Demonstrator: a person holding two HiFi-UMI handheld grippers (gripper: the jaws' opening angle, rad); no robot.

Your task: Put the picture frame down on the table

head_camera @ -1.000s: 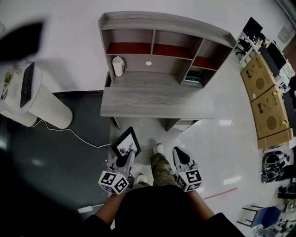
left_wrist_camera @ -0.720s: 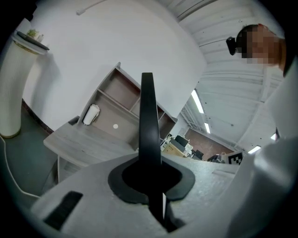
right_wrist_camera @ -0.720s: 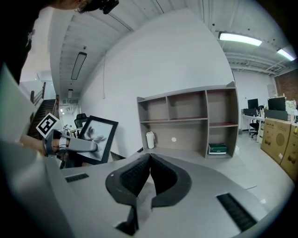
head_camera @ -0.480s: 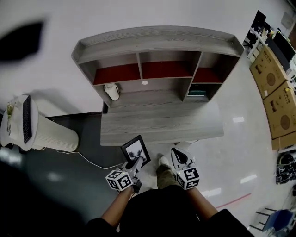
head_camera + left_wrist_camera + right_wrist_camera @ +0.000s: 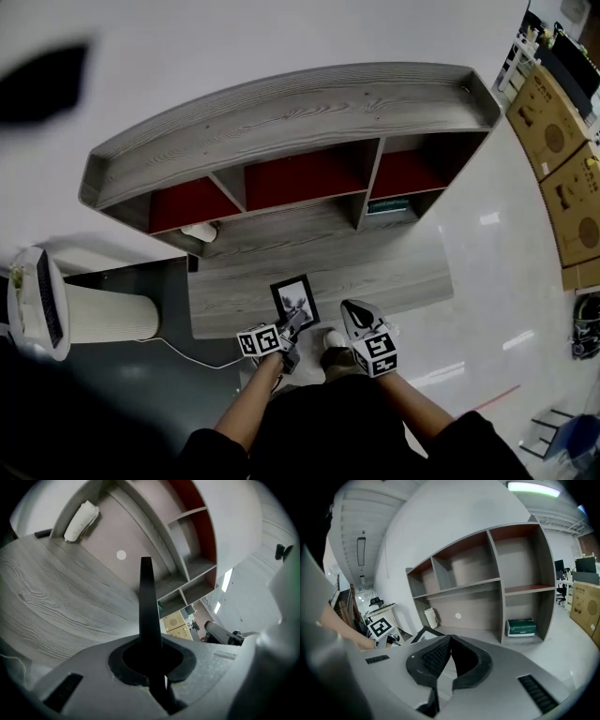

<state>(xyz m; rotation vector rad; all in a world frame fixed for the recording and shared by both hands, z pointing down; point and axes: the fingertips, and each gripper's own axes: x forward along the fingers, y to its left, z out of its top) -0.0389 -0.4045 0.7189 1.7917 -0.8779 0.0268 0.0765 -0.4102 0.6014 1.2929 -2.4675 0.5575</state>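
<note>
Roughly midway: the left hand-held gripper (image 5: 291, 324) is clamped on the black rectangular picture frame (image 5: 294, 301), holding it over the front edge of the grey wood-grain table (image 5: 394, 281). Set-down and release remain. The right hand-held gripper (image 5: 354, 314) is closed on nothing. In the grey shelf unit (image 5: 281, 122), a green box (image 5: 522, 626) sits in the lower right compartment and a white roll (image 5: 200, 232) at lower left.

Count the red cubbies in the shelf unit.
3, side by side in one row: left cubby, middle cubby, right cubby. None looks hidden.
</note>
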